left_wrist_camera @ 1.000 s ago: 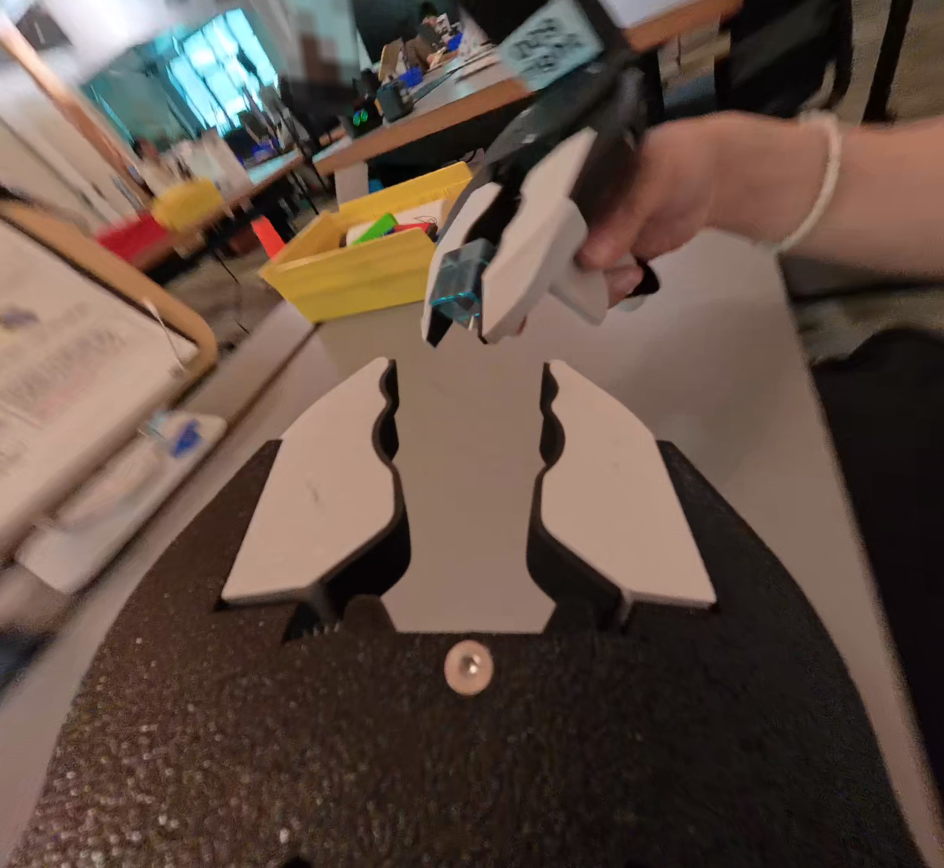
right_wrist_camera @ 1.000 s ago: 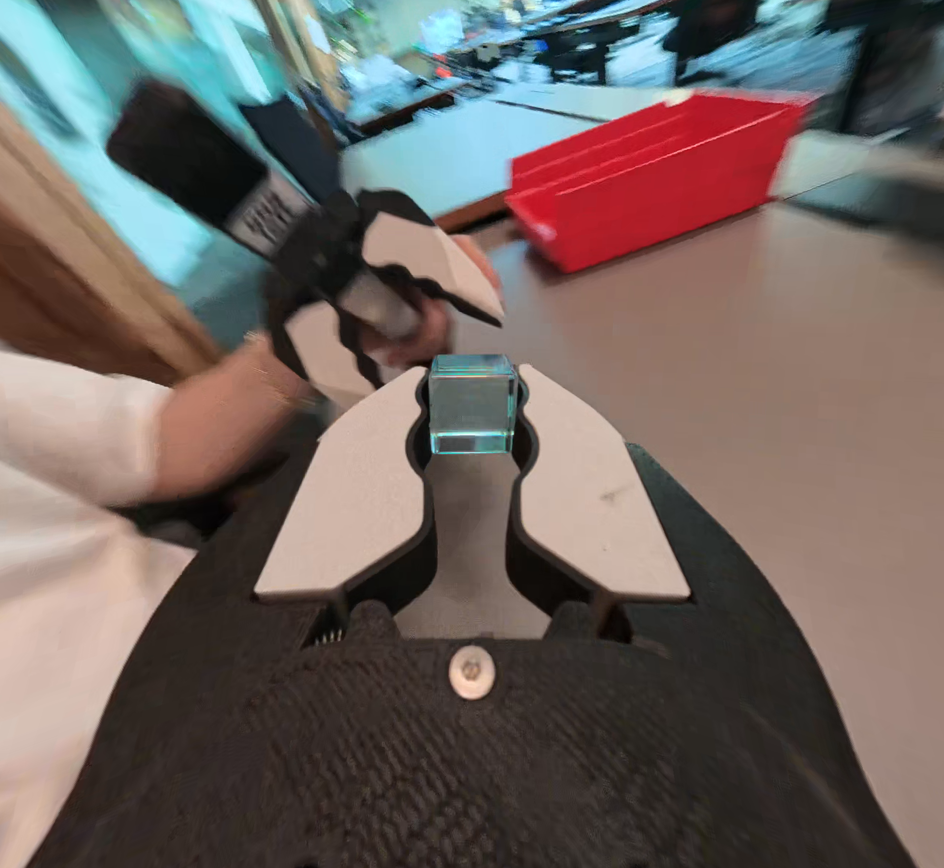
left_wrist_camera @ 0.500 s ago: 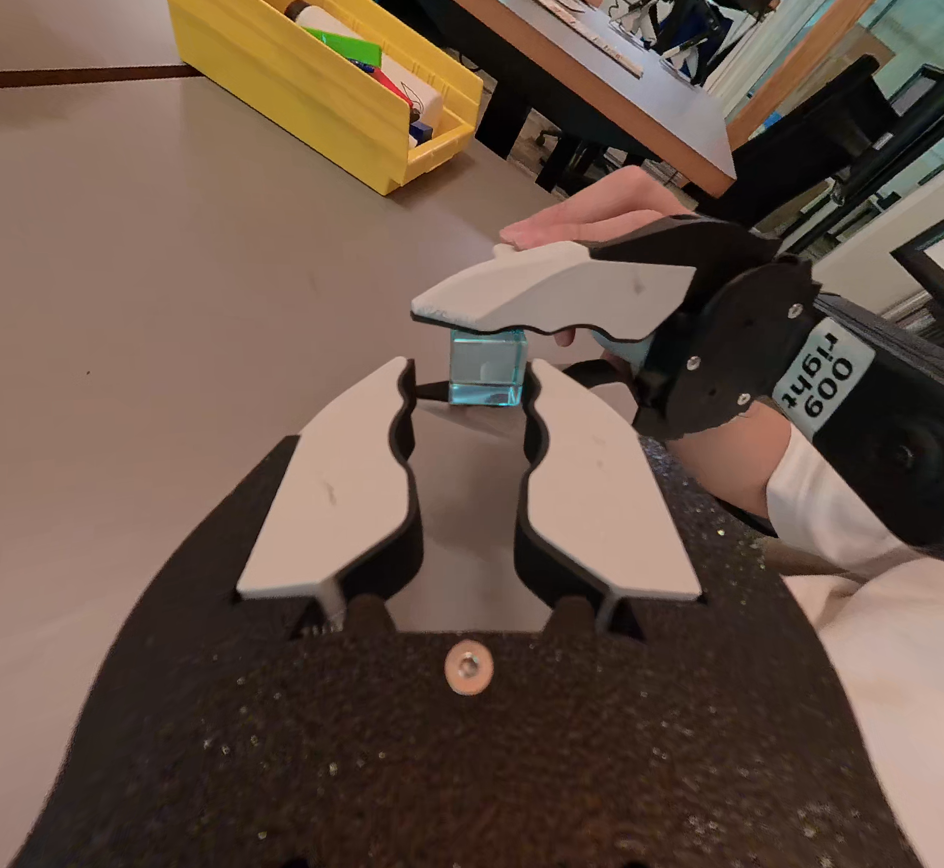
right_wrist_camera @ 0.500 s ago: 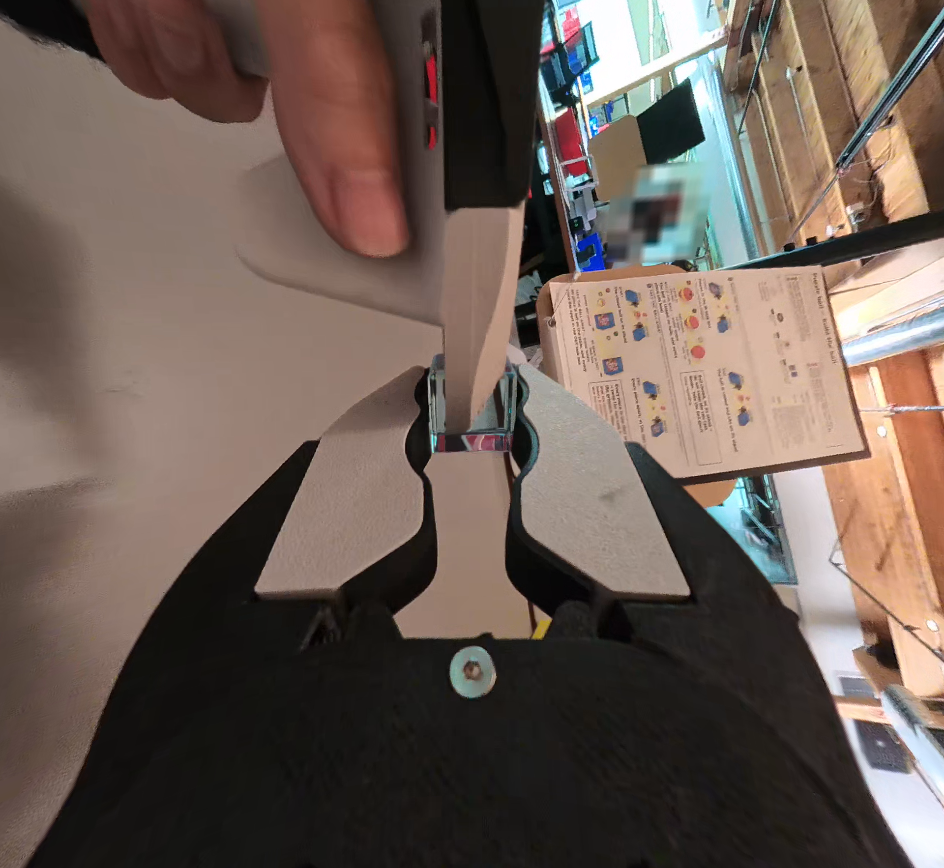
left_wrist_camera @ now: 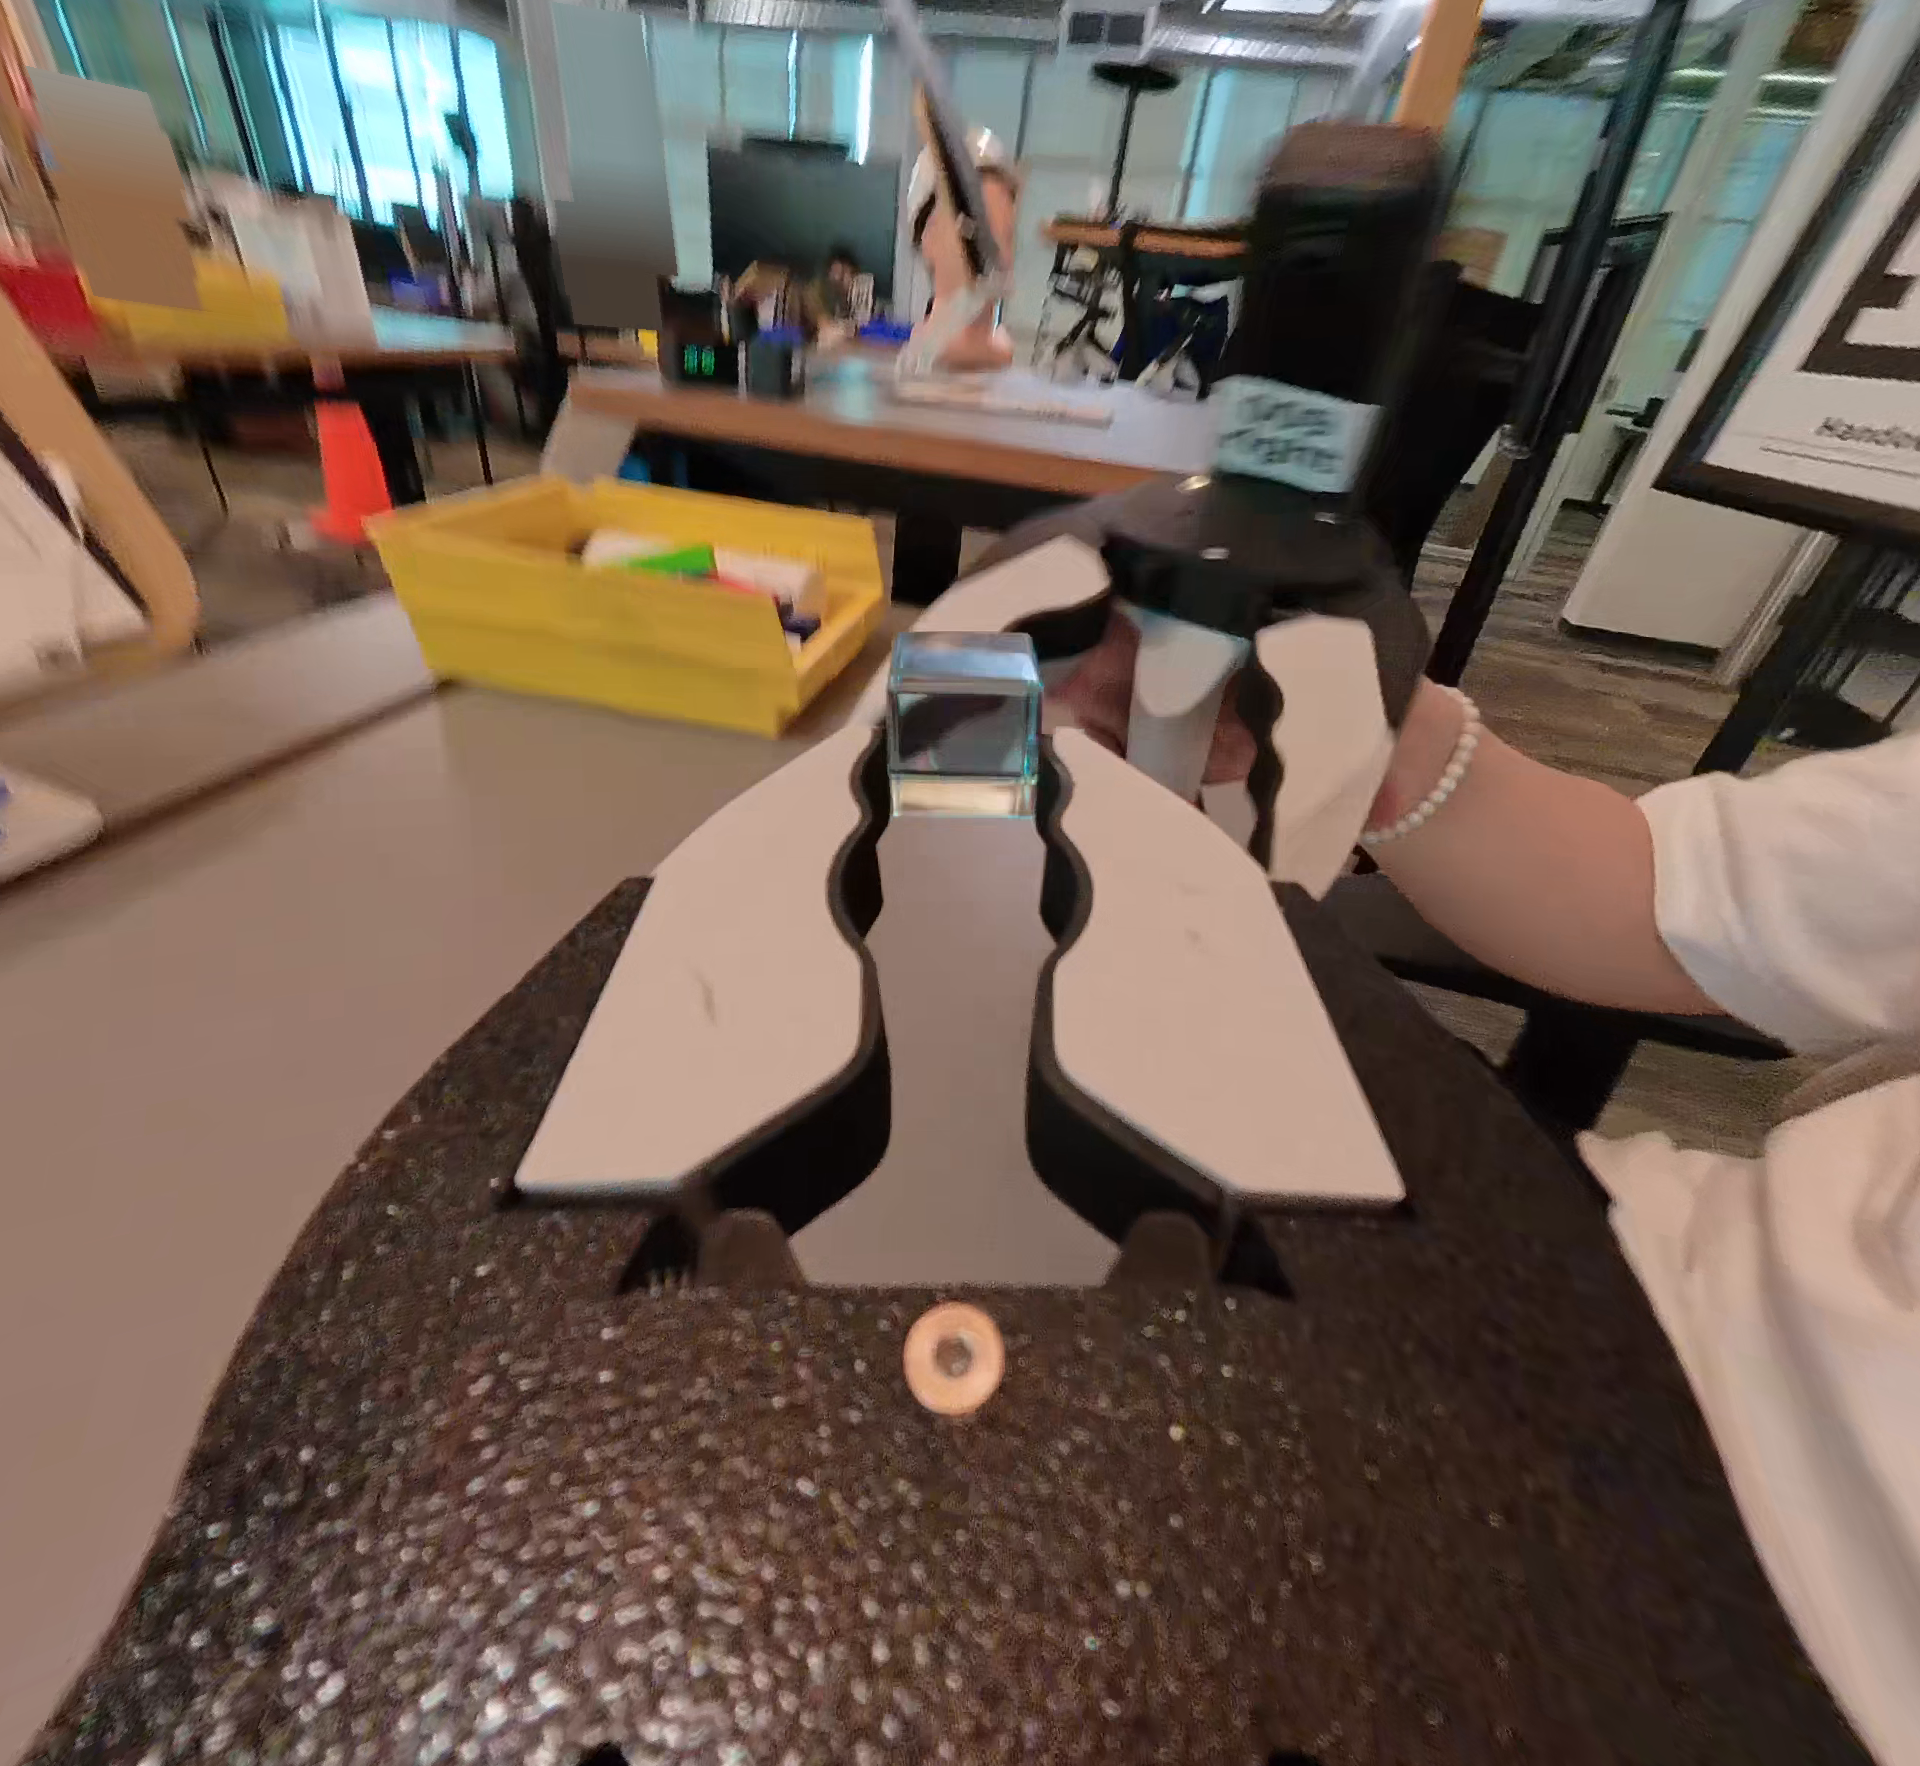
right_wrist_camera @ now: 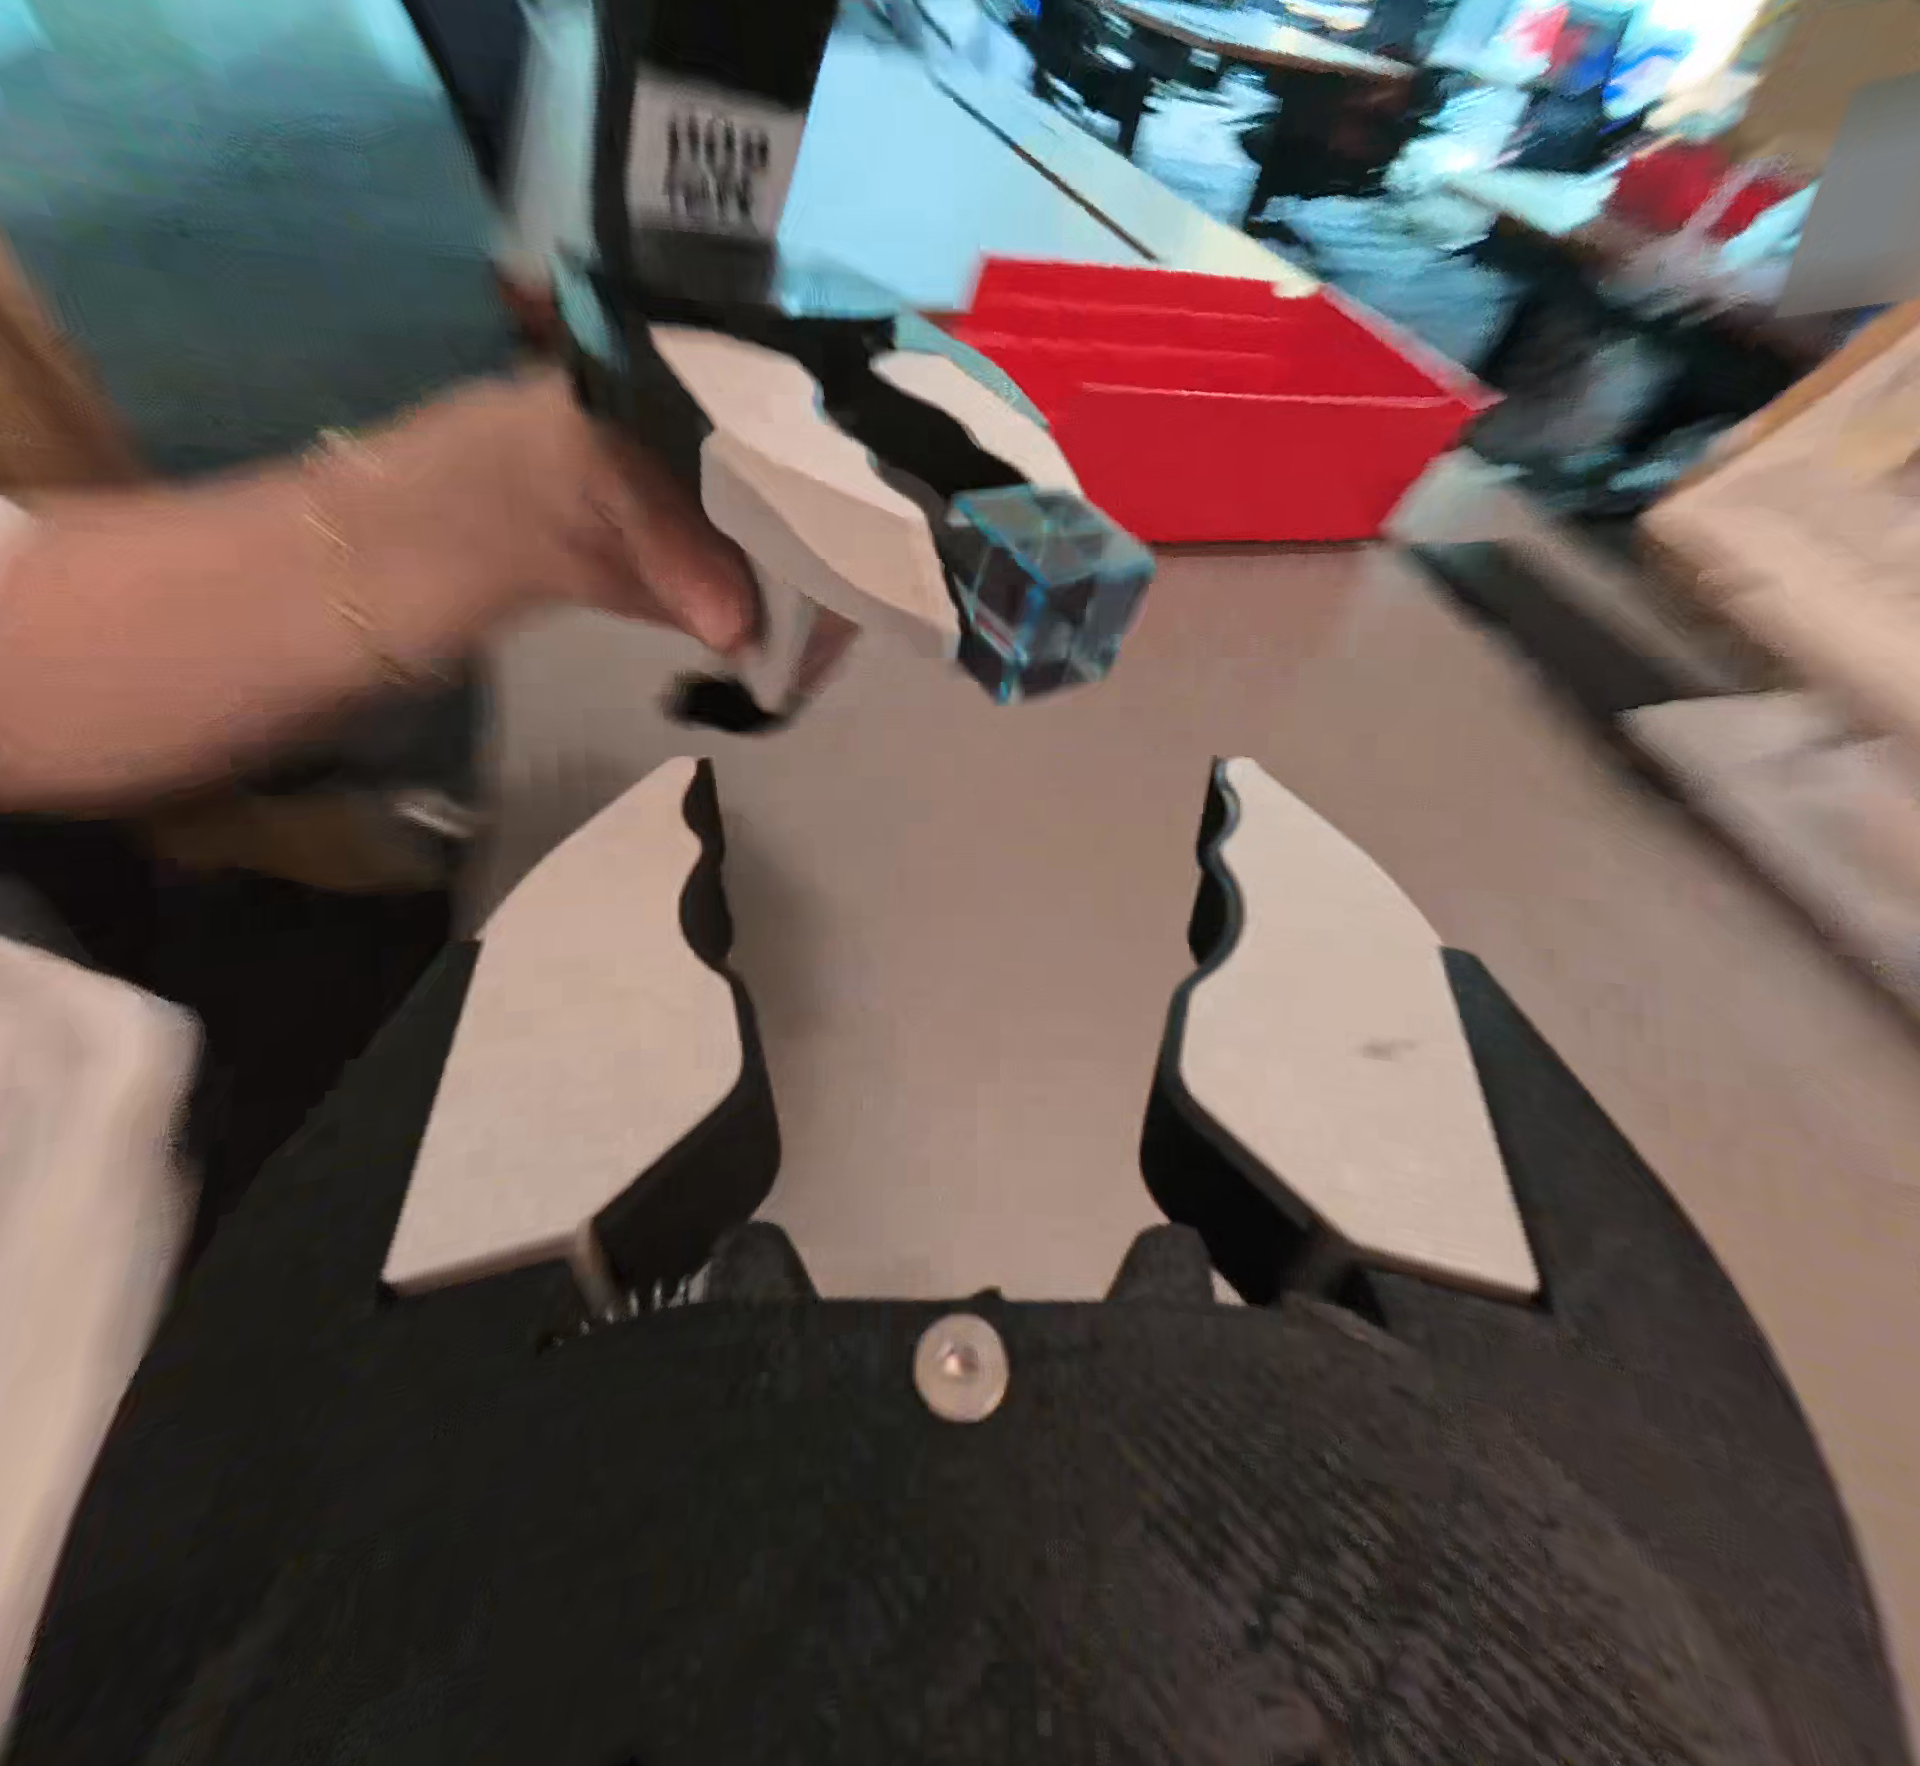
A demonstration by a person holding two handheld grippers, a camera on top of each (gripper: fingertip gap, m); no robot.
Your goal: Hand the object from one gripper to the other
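Currently, left to right in left wrist view: grey table [left_wrist_camera: 260,937] at left, with yellow bin [left_wrist_camera: 623,615] of mixed coloured items near its far edge. Orange cone [left_wrist_camera: 348,469] on floor behind bin. Centre: left gripper [left_wrist_camera: 961,760] clamped on clear glass cube [left_wrist_camera: 961,740], pinched at the very tips, one finger on each side, cube upright and clear of table. Just right of cube: right gripper [left_wrist_camera: 1143,667], held in a hand [left_wrist_camera: 1153,708] wearing a bead bracelet, white sleeve behind. Fingers spread apart, nothing between them, close to cube but not touching. Framed board [left_wrist_camera: 1829,282] at far right.

Right wrist view, heavily motion-blurred, left to right: hand [right_wrist_camera: 499,553] on the other tool's handle, then left gripper [right_wrist_camera: 997,563] gripping cube [right_wrist_camera: 1049,604] at its tips, cube tilted on a corner here. Red bin [right_wrist_camera: 1247,428] behind it on table [right_wrist_camera: 987,885], looked empty as far as visible. Pale soft material [right_wrist_camera: 1787,677] at right edge, too blurred to identify. Foreground: right gripper [right_wrist_camera: 961,781] wide apart and empty, cube above and beyond its tips with a clear gap.
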